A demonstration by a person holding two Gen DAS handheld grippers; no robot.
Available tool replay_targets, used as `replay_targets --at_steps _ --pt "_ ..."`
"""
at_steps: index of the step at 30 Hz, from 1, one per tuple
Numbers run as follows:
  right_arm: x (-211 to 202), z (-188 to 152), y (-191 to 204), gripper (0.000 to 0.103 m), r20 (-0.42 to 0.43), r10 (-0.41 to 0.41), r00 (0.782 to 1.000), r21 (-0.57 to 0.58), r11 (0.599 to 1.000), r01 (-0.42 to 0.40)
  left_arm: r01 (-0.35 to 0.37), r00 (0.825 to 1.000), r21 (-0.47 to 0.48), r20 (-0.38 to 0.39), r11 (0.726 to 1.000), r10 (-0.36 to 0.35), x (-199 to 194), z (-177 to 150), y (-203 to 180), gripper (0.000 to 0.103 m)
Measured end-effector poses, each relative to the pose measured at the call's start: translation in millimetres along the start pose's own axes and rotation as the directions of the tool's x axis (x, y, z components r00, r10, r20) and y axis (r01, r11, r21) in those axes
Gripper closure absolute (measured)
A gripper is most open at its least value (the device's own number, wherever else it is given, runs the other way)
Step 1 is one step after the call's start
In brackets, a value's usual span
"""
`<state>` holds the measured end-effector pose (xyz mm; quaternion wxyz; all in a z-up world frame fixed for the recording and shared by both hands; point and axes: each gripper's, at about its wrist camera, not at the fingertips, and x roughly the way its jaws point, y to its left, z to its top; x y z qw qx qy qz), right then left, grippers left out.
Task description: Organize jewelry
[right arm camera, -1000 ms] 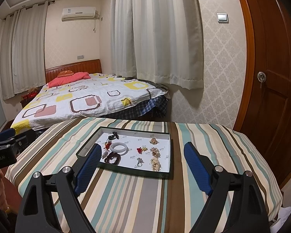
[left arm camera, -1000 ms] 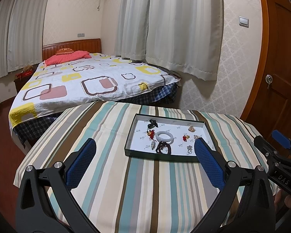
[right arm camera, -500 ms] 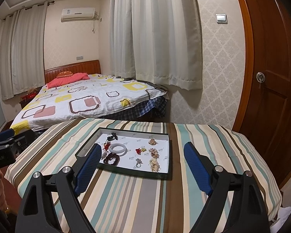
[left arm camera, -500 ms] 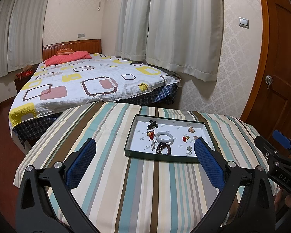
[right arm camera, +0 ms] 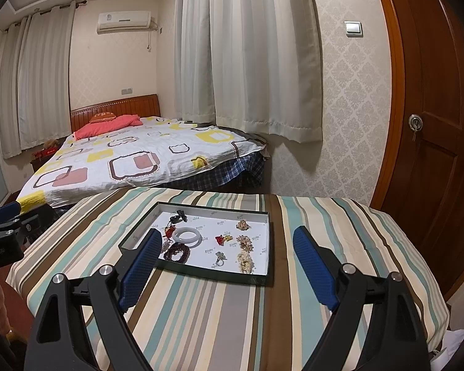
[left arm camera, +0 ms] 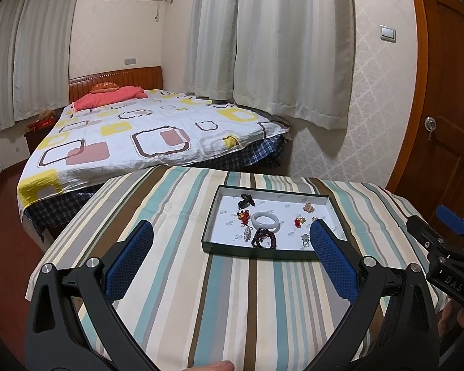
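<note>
My left gripper (left arm camera: 229, 245) and my right gripper (right arm camera: 224, 253) both hang above the striped surface (left arm camera: 176, 204), each with its blue fingers (left arm camera: 130, 259) spread wide apart and nothing between them. The tray (right arm camera: 201, 273), a shallow dark-walled rectangle with a white floor, lies on the surface ahead of me; its long axis runs across my view, and from the right wrist camera it looks turned a little, its left corner nearer me. Inside it the jewelry lies loose: a white bangle (right arm camera: 187, 235) lying flat, a dark beaded bracelet (right arm camera: 177, 253) just in front of it, a small red piece (right arm camera: 221, 239) to the right of the bangle, a ring (right arm camera: 219, 258) near the front wall, and pale beaded clusters (right arm camera: 246, 253) along the right side. A black ornament (left arm camera: 247, 199) sits toward the far wall. In the left wrist view my right finger covers the tray's front right corner, and in the right wrist view my left finger overlaps the tray's near left edge, so some pieces there are partly hidden. The smallest items are too fine to make out clearly. Beyond the surface stands a bed (left arm camera: 123, 142) with a patterned cover, curtains (right arm camera: 247, 61) hang behind it, and a wooden door (right arm camera: 433, 123) is at the right. Nothing lies between my grippers and the tray.
</note>
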<state>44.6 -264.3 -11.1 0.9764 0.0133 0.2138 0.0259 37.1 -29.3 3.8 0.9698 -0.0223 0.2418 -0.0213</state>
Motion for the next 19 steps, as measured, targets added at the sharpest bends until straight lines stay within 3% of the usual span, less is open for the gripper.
replay_targets --at_steps 11,19 --pt "7.5 -4.5 -3.7 0.019 -0.013 -0.004 1.0 0.004 1.0 0.004 0.024 0.999 -0.012 -0.033 1.0 -0.025 10.6 -0.9 2.1 0.004" --pt "31.1 -14.3 -12.5 0.019 -0.055 -0.02 0.998 0.019 1.0 0.021 0.041 0.992 -0.044 -0.119 0.998 -0.046 52.4 -9.4 13.7 0.004"
